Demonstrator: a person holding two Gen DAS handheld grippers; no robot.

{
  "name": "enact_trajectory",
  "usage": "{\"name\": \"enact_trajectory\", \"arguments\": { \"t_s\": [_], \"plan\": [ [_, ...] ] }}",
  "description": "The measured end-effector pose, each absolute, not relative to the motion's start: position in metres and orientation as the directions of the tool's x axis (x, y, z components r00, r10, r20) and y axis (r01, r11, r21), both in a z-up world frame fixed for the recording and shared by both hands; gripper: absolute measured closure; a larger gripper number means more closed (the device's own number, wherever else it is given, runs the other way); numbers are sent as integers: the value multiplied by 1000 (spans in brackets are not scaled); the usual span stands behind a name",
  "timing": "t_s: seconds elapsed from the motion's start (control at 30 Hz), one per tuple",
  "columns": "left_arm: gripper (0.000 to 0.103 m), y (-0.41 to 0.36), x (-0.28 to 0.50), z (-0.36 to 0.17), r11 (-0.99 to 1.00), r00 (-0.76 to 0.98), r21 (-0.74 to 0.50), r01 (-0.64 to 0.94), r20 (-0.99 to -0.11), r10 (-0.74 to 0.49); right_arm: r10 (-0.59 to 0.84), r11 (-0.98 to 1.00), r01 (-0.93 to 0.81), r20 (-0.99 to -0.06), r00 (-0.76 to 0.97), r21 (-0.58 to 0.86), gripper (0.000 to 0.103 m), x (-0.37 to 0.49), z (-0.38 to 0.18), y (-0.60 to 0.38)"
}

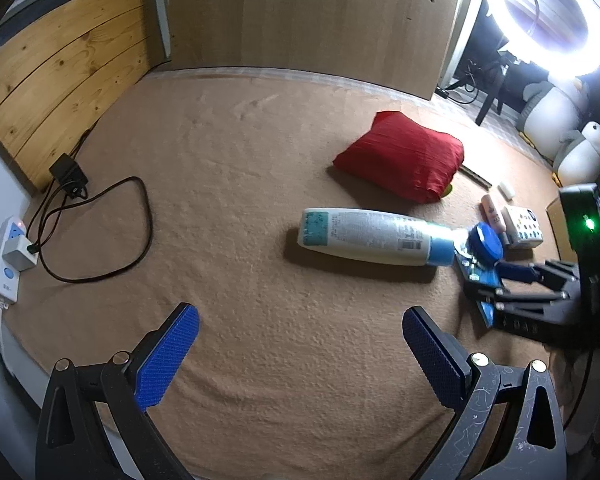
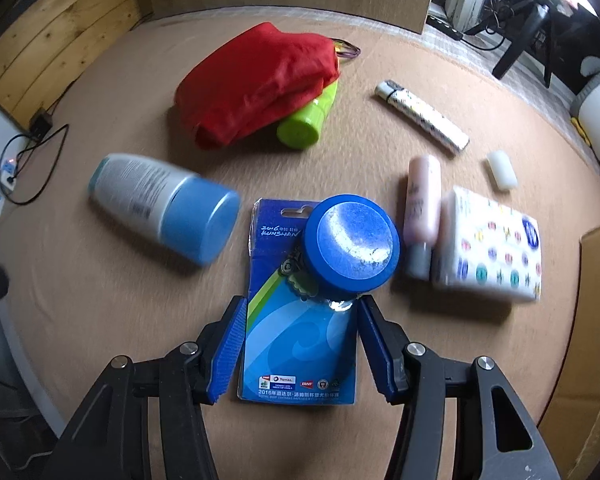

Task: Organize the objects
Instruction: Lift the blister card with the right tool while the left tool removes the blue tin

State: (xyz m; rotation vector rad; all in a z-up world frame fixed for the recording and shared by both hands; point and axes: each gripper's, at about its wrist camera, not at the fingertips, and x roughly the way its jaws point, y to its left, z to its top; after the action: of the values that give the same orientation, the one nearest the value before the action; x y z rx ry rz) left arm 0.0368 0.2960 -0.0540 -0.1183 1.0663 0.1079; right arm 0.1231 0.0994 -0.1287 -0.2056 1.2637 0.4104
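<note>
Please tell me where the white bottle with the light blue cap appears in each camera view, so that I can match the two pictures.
Left wrist view: the white bottle lies on its side right of centre, cap pointing right toward the right hand-held gripper.
Right wrist view: the white bottle lies left of centre, cap toward the camera, somewhat blurred.
Shared landmark: the red cloth bag lies beyond the bottle in both views.

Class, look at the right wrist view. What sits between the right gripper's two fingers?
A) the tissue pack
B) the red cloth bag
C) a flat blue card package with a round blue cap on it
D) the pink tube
C: the right gripper has its fingers on either side of the blue card package, with the round blue cap resting on the package's far end.
</note>
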Motion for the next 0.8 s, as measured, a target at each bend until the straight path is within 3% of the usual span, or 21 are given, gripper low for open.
{"name": "enact_trajectory", "arguments": {
  "t_s": [0.4, 0.63, 0.8],
  "plan": [
    [0, 237, 54, -62, 996, 493, -47, 74, -866, -77, 188, 898, -438, -937, 296, 42, 51, 64, -126, 75],
    [0, 184, 74, -79, 954, 458, -38, 297, -871, -178, 186, 892, -451, -924, 333, 17, 51, 44, -126, 58],
    [6, 145, 84, -93, 896, 418, -25, 444, -878, -232, 188, 901, -433, -918, 350, 20, 51, 37, -126, 40]
  ]
}}
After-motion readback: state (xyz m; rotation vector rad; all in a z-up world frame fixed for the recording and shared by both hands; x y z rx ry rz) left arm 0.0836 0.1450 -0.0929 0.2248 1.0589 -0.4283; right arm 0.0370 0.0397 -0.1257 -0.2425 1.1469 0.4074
